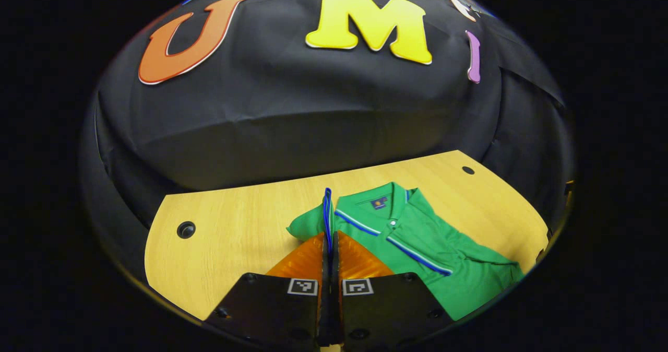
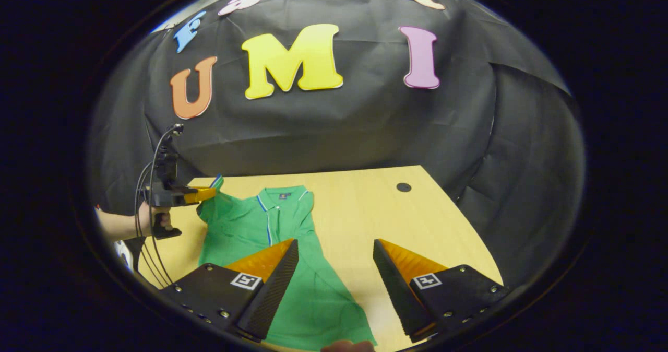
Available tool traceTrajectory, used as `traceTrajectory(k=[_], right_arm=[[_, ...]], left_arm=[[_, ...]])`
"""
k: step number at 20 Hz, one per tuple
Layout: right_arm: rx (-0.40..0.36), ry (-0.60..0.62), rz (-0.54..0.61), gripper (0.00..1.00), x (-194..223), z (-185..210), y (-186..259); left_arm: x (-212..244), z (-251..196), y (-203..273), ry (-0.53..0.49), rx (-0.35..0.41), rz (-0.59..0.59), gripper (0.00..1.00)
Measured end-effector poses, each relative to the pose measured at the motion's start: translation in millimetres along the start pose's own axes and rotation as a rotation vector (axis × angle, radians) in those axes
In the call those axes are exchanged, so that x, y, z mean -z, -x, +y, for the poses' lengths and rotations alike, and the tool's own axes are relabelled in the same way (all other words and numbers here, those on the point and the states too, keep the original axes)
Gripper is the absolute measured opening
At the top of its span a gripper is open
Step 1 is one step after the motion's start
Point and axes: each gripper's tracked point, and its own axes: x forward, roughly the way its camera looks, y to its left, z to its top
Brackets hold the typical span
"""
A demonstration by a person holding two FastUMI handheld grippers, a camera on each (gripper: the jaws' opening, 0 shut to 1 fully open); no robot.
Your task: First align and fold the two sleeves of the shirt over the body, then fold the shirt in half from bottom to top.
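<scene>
— While the left tongs point(image 1: 329, 239) stood pressed together at the lower middle of the left gripper view, what did they hold?

— A sleeve point(image 1: 313, 221) of the green polo shirt point(image 1: 417, 242). Its blue-edged cuff stuck up between the two fingers, lifted off the wooden worktop point(image 1: 235, 237).

— And where did the shirt lie?

— Flat on the worktop, right of centre in that view, running toward the lower right. Its collar sat at the top, with a small dark label inside the neck. Blue and white stripes edged the collar and the placket, and a button showed at the throat.

— How did it look from the other side?

— In the right gripper view the shirt point(image 2: 313, 294) lay at the lower left centre, collar up and hem toward the bottom edge. At the left of that frame a hand point(image 2: 148, 219) held the left tongs point(image 2: 211, 191) with the sleeve corner raised. Cables hung below it.

— And the right tongs point(image 2: 334, 247)?

— Spread wide, gripping nothing, hovering over the shirt's lower part and the bare worktop point(image 2: 376, 206). A round dark hole point(image 2: 403, 187) showed in the wood at the upper right.
</scene>
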Motion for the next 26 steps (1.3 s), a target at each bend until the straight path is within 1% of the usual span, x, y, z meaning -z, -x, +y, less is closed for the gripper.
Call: traceTrajectory(k=[2,5,6,7,8,10,11,12,14,15,16,17,19,20,22,25,26], right_arm=[[0.018,-0.018,-0.012,0.89,0,-11,8],[0.051,-0.039,-0.032,0.89,1,-27,19],[0.054,-0.04,-0.031,0.89,3,-29,20],[0.061,-0.034,-0.026,0.89,8,-33,24],[0.066,-0.024,-0.026,0.89,9,-36,24],[0.052,-0.005,-0.023,0.89,11,-33,22],[0.038,0.003,-0.027,0.89,8,-28,20],[0.027,0.009,-0.028,0.89,8,-25,18],[-0.002,0.027,-0.03,0.89,7,-16,13],[-0.022,0.042,-0.03,0.86,7,-11,11],[-0.044,0.061,-0.027,0.89,8,-5,8],[-0.07,0.081,-0.02,0.89,10,1,5],[-0.114,0.137,0.001,0.89,17,10,-2],[-0.156,0.184,0.021,0.89,25,16,-5],[-0.227,0.236,0.083,0.89,50,19,-10],[-0.284,0.347,0.176,0.89,93,13,-9],[-0.314,0.382,0.25,0.89,126,9,-5]], left_arm=[[-2,-24,-4,-0.046,0.014,0.003,0.04],[13,-61,-15,-0.1,0.031,0.027,0.04],[19,-71,-21,-0.103,0.029,0.034,0.04],[31,-84,-23,-0.103,0.006,0.038,0.06],[35,-86,-24,-0.103,0.0,0.043,0.08],[39,-97,-13,-0.055,0.031,0.036,0.57],[32,-91,1,-0.033,0.005,0.008,0.87],[33,-86,6,-0.024,-0.01,0.002,1.0],[30,-78,27,-0.004,-0.034,-0.009,1.0],[30,-73,37,0.004,-0.046,-0.011,1.0],[32,-70,49,0.015,-0.052,-0.011,1.0],[36,-67,61,0.026,-0.055,-0.01,1.0],[49,-65,85,0.037,-0.05,0.01,1.0],[66,-64,105,0.03,-0.041,0.037,1.0],[100,-65,137,0.017,-0.023,0.101,1.0],[148,-68,175,0.026,-0.001,0.185,1.0],[175,-72,191,0.037,0.008,0.241,1.0]])
